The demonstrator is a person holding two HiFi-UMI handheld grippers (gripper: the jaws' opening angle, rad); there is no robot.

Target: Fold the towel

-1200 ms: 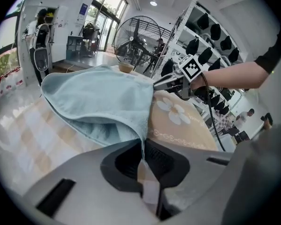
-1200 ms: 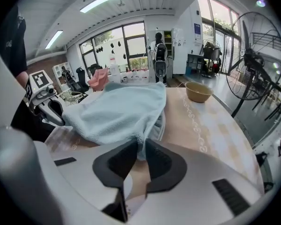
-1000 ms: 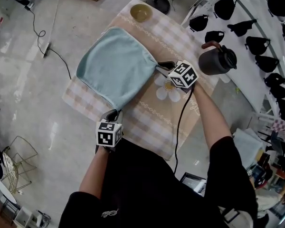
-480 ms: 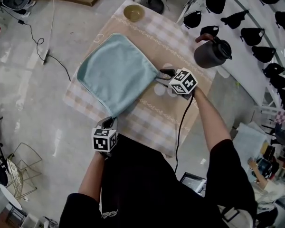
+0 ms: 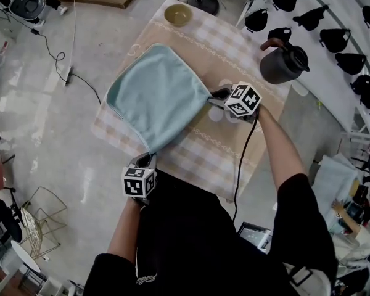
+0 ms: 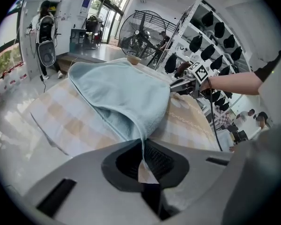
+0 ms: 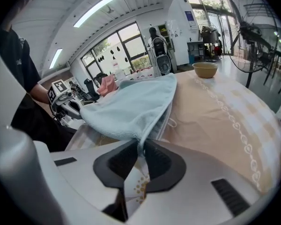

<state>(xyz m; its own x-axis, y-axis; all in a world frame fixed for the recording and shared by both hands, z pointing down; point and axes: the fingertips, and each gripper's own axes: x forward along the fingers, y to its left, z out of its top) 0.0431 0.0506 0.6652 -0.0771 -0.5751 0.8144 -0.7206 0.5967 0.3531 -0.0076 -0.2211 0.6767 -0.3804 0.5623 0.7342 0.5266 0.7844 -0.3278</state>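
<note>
Towel [image 5: 157, 97] corners vanish inside both jaws, and its underside stays hidden where it lies spread on the bench [image 5: 213, 150]. Left gripper [image 5: 146, 160] pinches the near corner tight. The jaws of the right gripper [image 5: 214, 95] are closing on the side corner. Layout matches a second ago.

The setting looks like a shop floor or showroom, not a home. White racks [image 5: 311, 23] carry rows of black cap-like items [image 5: 333, 39]. A big floor fan [image 6: 141, 31], tall windows [image 7: 131, 41], ceiling strip lights [image 7: 94, 9] and a glossy floor [image 5: 43, 128] mark a wide hall.
</note>
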